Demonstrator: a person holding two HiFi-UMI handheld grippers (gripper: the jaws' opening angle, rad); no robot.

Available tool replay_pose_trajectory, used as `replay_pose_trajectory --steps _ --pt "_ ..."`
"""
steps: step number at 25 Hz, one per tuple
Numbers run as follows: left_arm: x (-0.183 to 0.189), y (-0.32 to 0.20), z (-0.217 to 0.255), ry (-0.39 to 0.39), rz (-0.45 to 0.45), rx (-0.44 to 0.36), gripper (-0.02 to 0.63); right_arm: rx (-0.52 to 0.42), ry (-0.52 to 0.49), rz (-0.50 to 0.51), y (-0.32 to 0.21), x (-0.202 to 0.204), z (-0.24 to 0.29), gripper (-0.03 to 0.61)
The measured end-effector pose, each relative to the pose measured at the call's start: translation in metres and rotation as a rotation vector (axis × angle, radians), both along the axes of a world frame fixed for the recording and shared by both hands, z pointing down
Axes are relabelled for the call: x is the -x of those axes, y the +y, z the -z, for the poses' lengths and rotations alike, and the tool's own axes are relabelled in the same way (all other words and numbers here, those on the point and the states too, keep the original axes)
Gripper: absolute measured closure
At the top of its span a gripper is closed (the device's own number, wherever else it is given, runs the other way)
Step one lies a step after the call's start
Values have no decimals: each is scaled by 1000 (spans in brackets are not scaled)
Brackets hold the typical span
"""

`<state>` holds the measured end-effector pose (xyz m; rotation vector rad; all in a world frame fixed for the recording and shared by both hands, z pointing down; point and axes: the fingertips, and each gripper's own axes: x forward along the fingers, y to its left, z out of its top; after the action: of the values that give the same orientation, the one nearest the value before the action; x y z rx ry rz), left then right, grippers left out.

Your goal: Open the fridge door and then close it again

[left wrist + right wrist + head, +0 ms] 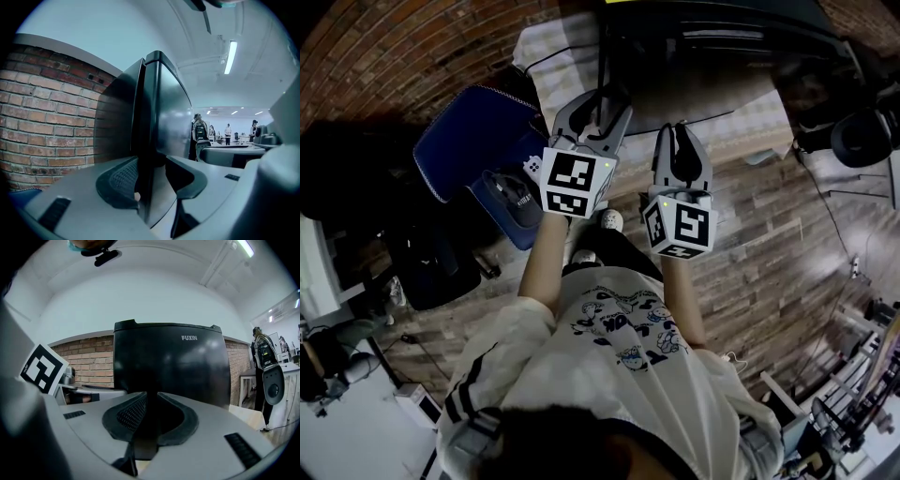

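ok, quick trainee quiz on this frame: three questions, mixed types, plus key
1. True or false: the right tongs stand wide apart.
2. What sits between the left tongs? A) a bottle B) the fridge door's edge C) nothing
3. Fill in: the wall behind the fridge is ____.
Key: 1 false, they are shut. 2 B. 3 brick.

"FUXIN" stands in pale letters near the top of the black fridge.
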<state>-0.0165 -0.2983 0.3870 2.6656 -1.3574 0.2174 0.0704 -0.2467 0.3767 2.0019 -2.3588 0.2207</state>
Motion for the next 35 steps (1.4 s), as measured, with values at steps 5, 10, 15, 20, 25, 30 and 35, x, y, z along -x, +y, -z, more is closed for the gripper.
replay_pose_trajectory --steps 5,10,15,20,25,30,35 --pt "-1 0 0 -5 -7 -3 423 -3 3 -6 2 -1 0 517" --pt "0 1 0 -9 -19 -3 426 -2 0 -8 4 2 -2 515" --pt "0 1 -1 -18 -36 -8 431 6 3 -5 5 2 -6 515" --pt "-2 0 1 -9 -69 -25 426 10 -2 6 1 6 -2 515" --pt "-3 -5 -2 19 -118 -23 419 -10 8 3 4 6 5 515" --pt "-5 -4 -1 14 -148 -12 420 -4 9 2 11 -4 4 515" --pt "-5 -3 1 -12 -118 -10 431 -11 4 37 15 2 7 515"
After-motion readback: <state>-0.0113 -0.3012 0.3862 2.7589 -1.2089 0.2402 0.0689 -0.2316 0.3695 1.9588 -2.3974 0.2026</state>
